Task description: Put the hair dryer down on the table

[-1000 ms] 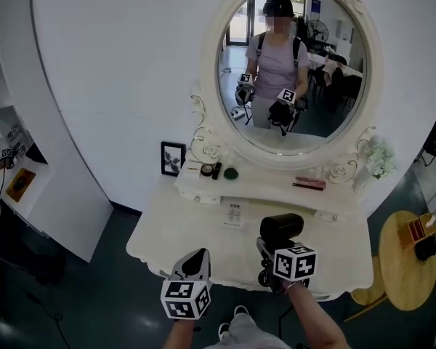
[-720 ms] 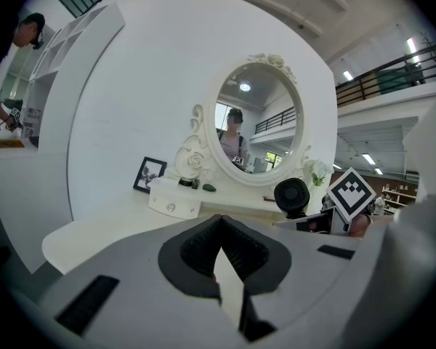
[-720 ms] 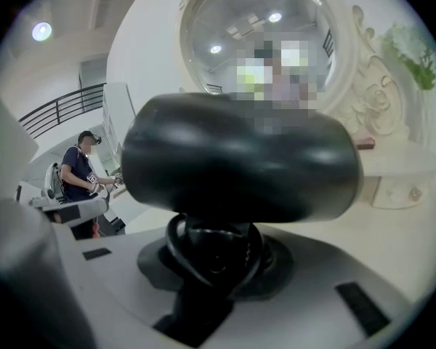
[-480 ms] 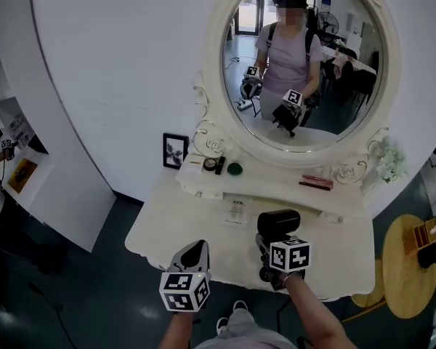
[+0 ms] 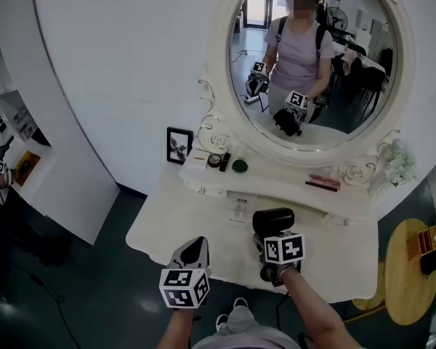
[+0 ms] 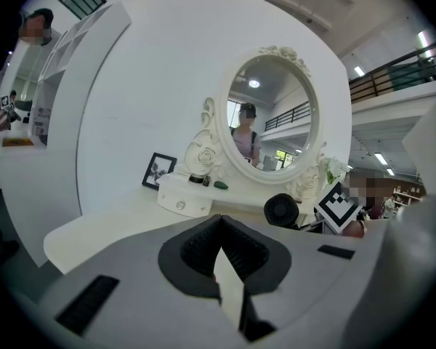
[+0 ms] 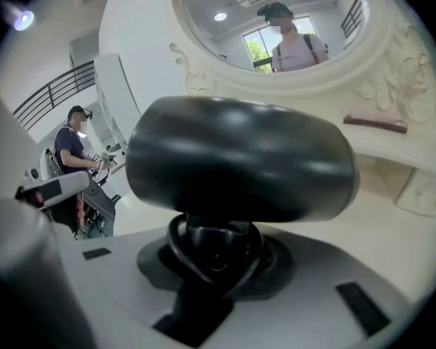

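Note:
A black hair dryer (image 5: pixel 272 221) hangs over the white dressing table (image 5: pixel 171 227), right of its middle. My right gripper (image 5: pixel 274 257) is shut on the dryer's handle (image 7: pixel 214 249), and the fat barrel (image 7: pixel 240 158) lies crosswise above the jaws. Whether the dryer touches the tabletop I cannot tell. My left gripper (image 5: pixel 195 251) hovers at the table's front edge, left of the dryer, jaws together and holding nothing. From the left gripper view the dryer's round grille (image 6: pixel 281 211) shows to the right, beside the right gripper's marker cube (image 6: pixel 339 203).
A big oval mirror (image 5: pixel 320 64) stands behind a raised shelf with a photo frame (image 5: pixel 179 145), small jars (image 5: pixel 214 161) and a reddish case (image 5: pixel 325 184). A white leaflet (image 5: pixel 240 209) lies before the dryer. A round wooden side table (image 5: pixel 410 260) stands right.
My right gripper has sunk toward the tabletop with the hair dryer and tipped further down. The left gripper has drifted a little. The view has swung slightly.

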The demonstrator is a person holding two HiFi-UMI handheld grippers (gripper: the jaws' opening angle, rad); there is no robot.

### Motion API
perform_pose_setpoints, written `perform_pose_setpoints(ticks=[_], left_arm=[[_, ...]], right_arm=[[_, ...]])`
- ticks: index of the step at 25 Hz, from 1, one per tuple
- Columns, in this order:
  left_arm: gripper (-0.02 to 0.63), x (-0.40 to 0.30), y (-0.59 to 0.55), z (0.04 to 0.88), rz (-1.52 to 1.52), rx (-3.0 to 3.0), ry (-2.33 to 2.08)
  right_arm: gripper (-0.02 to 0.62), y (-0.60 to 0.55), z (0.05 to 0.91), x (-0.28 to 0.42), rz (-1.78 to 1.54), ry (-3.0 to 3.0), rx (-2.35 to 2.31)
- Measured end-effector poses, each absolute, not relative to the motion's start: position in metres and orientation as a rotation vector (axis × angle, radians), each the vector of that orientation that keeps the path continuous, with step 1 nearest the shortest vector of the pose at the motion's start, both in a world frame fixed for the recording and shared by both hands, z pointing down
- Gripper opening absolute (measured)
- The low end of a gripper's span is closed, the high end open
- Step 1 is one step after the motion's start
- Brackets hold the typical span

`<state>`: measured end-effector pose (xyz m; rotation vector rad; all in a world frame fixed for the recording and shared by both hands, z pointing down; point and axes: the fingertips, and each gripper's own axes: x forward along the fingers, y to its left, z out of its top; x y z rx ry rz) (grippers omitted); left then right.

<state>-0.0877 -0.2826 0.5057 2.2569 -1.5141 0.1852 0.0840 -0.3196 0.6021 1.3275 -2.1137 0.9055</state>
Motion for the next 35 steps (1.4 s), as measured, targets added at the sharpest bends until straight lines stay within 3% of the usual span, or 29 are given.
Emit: perform_pose_setpoints(ticks=[35], left_arm=[[0.0, -0.099, -0.301, 0.523, 0.208, 2.203, -1.518]], right_arm=[[0.144, -0.337, 0.651, 0.07, 1.003, -1.885, 1.098]])
